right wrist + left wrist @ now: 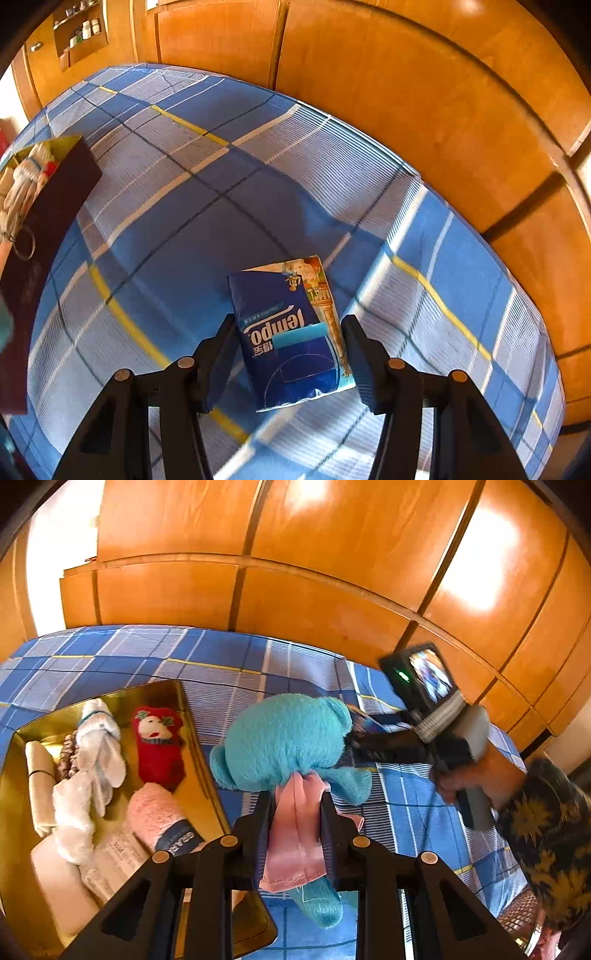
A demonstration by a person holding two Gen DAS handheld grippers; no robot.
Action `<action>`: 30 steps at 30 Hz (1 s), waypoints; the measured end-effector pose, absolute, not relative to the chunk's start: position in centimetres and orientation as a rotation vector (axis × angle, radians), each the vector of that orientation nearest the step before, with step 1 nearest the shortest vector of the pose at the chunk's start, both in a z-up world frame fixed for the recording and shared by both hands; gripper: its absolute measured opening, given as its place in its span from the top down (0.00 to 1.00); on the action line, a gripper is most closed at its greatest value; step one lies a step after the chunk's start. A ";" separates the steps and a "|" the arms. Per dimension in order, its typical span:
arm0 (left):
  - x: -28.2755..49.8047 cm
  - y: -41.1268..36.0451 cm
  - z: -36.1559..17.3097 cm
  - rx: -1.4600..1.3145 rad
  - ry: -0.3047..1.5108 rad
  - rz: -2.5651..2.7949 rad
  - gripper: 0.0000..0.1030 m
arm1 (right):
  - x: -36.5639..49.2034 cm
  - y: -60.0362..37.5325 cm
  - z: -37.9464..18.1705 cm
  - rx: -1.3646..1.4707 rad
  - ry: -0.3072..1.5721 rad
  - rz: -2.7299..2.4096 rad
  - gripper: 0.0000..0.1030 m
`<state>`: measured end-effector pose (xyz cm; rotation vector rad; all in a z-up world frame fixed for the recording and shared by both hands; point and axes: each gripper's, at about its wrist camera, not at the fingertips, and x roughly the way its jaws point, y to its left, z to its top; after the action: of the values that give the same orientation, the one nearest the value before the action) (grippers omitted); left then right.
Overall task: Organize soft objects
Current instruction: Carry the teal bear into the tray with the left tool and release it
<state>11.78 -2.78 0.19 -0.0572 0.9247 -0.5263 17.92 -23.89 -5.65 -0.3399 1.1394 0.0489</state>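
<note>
A: Starting at the left, what is sitting in the gold box (110, 698)?

B: It is lying open on the bed (229, 653), which is wearing a blue checked sheet. Inside, a white cloth bunny (99, 746) is lying beside a red sock (159, 746) with a face on it, and a pink sock (155, 816) is lying just in front of the red one. Some pale rolled items are sitting along the box's left wall; I cannot tell what they are.

A: And the left hand-held gripper (295, 812)?

B: It is pinching narrow on the pink ribbon (295, 834) of the turquoise plush toy (284, 738), which is hanging from it just right of the box, above the sheet.

A: Further right?

B: The right hand-held gripper (290, 354) is pointing down at the bed, held by a hand (476, 775) in a dark patterned sleeve (546, 842). Its jaws are standing part open on either side of a blue tissue pack (291, 339) lying flat on the sheet. The pads are not pressing on the pack; gaps are showing on both sides.

A: Behind all that?

B: Orange wooden wardrobe doors (332, 572) are running along the far side of the bed.
</note>
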 end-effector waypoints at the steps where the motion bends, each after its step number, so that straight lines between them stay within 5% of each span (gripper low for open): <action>1: 11.7 -2.6 0.2 -0.057 0.924 -0.518 0.76 | 17.2 -23.9 -5.6 -0.339 1.137 0.041 0.45; 13: 9.3 -1.2 0.9 -0.022 0.853 -0.462 0.76 | 8.0 -25.9 -5.2 -0.128 1.118 -0.023 0.45; 30: 6.4 1.6 0.3 -0.018 0.836 -0.388 0.76 | 6.6 -26.8 -6.3 -0.064 1.015 -0.039 0.46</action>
<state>6.43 1.63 0.30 -0.0184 0.8361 -0.3878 6.59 -26.83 -6.26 -0.0635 1.0147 -0.0392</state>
